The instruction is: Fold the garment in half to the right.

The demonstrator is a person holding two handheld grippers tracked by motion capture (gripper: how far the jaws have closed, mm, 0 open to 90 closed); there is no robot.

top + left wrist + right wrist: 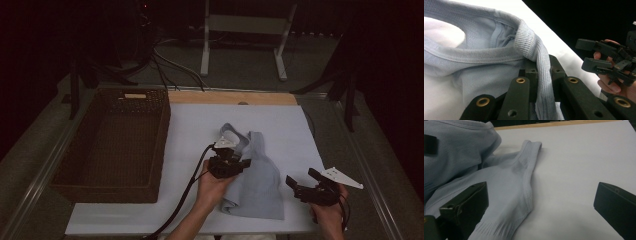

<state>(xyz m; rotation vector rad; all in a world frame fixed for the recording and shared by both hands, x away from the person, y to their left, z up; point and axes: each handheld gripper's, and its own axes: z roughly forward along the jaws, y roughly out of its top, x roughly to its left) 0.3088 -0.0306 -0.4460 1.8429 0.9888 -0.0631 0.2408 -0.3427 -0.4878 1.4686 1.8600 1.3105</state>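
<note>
- Item: light blue garment (257, 180), a ribbed-edged top, lying partly folded on the white table sheet (300, 130), right of centre and toward the near edge; one strap end (532, 145) lies flat on the sheet, pointing away from the person.
- Left gripper (239, 164): jaws drawn together and clamped on a ribbed band (541, 72) of the garment; in the left gripper view the band runs down between the two black jaws, and the cloth beyond it hangs from that hold; judged to be pinched at the hem so that a whole layer can be lifted or turned over for folding.
- Right gripper (304, 182): jaws standing wide apart, nothing between them; held just right of the garment, near its lower right edge; its own view looks across the cloth and bare sheet; judged to wait in readiness for a second hold on the edge.
- Container: dark woven basket (65, 170), rectangular, at the left of the table, beside the sheet; nothing visible inside it; a pale tag (135, 95) on its far rim; well apart from the garment; judged the likely destination once folding is done.
- Surround: wooden strip (232, 97) along the sheet's far edge; floor cables and a white frame stand beyond, in dim light.
</note>
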